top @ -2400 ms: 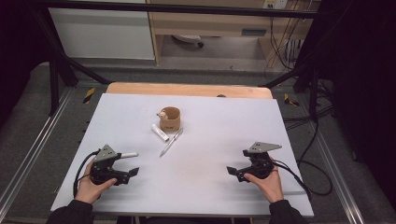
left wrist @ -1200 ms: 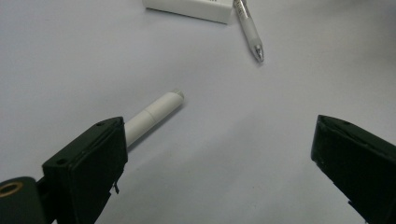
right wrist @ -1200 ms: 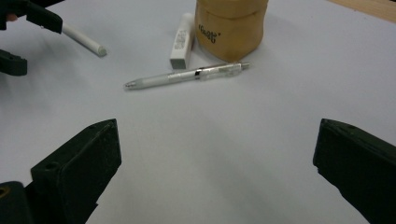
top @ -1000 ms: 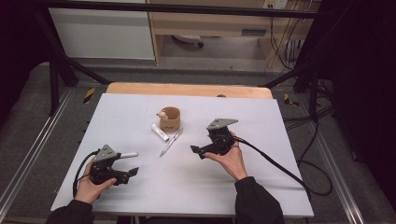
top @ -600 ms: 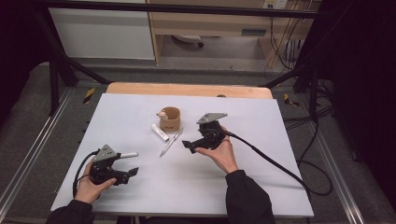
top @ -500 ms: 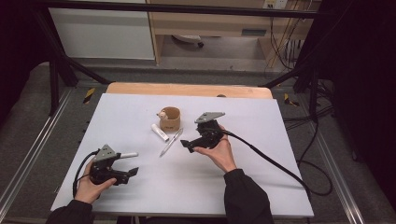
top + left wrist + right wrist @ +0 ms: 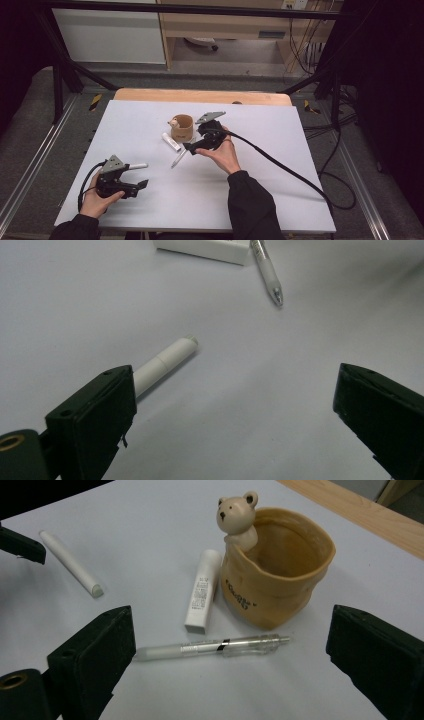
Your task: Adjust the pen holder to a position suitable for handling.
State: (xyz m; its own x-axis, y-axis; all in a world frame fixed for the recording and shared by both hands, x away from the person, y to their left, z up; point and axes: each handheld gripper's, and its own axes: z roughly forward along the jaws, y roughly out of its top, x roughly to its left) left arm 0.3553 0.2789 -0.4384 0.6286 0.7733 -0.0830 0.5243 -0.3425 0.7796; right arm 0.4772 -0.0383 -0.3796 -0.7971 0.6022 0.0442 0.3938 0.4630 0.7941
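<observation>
The right hand-held gripper (image 7: 192,146) hovers low over the white surface (image 7: 280,150), just beside the tan cup (image 7: 182,127). Its jaws stand wide apart, though they have just been closing a little, and nothing is pinched between them. In the right gripper view the clear pen (image 7: 212,647) lies flat on the surface between the two jaws, untouched, its length running across from one jaw toward the other. Just behind the pen stands the cup, with a small bear figure (image 7: 237,515) perched on its rim, and a white tube (image 7: 202,591) lies against the cup's foot. The left hand-held gripper (image 7: 136,176) rests near the front left corner, jaws wide and holding nothing, with a white stick (image 7: 165,361) lying just beside its left jaw.
</observation>
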